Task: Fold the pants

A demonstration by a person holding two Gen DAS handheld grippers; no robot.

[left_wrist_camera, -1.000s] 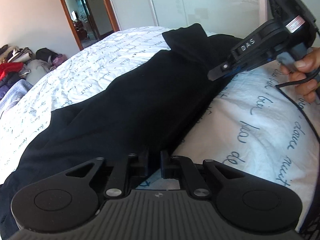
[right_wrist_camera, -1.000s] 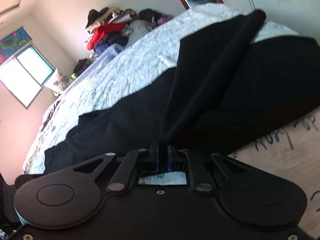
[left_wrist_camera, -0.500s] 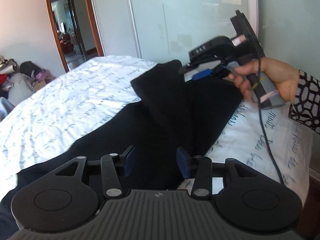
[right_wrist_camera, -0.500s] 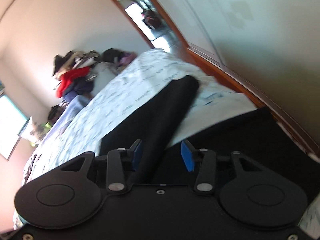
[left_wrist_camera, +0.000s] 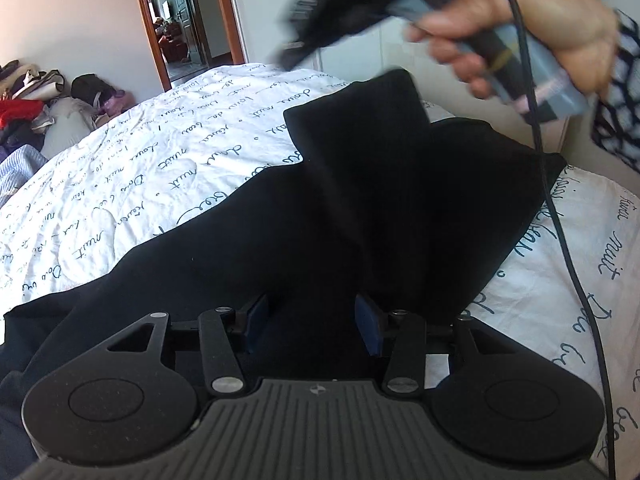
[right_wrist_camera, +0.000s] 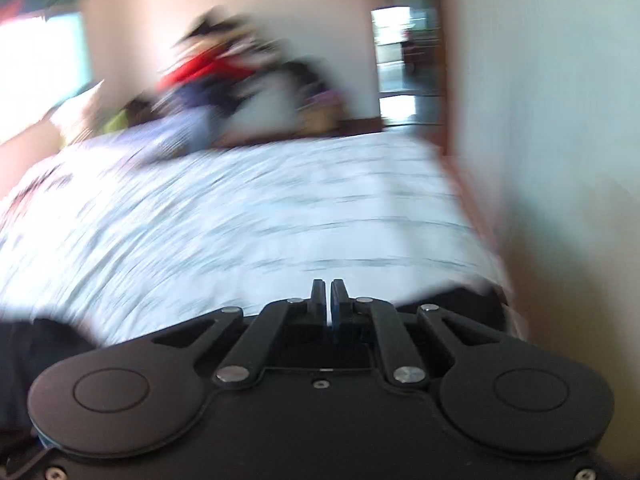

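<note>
Two blue pads of the left tongs [left_wrist_camera: 312, 322] are seen set wide apart in the left wrist view, with nothing gripped between them; black cloth lies just beyond them. The pants [left_wrist_camera: 340, 216] are spread on the bed [left_wrist_camera: 120, 184], one leg laid crosswise over the rest, its end pointing toward the far edge. The right tongs [left_wrist_camera: 320, 12] are held in the hand [left_wrist_camera: 520, 36] above the far part of the pants, badly blurred. A cable [left_wrist_camera: 560, 220] is hung from them across the near right edge of the cloth. It is judged that the cable could drag over the laid leg and pull the fold askew if the hand is swung low.

One thing is sharp in the right wrist view: the right tongs [right_wrist_camera: 328, 302] are nearly closed, with only a thin slit left and nothing held. Everything else is smeared by motion. Only dark strips of pants [right_wrist_camera: 452, 304] are shown beside the tongs. A grasp attempted at such speed would probably miss the hem or catch the sheet as well.
</note>
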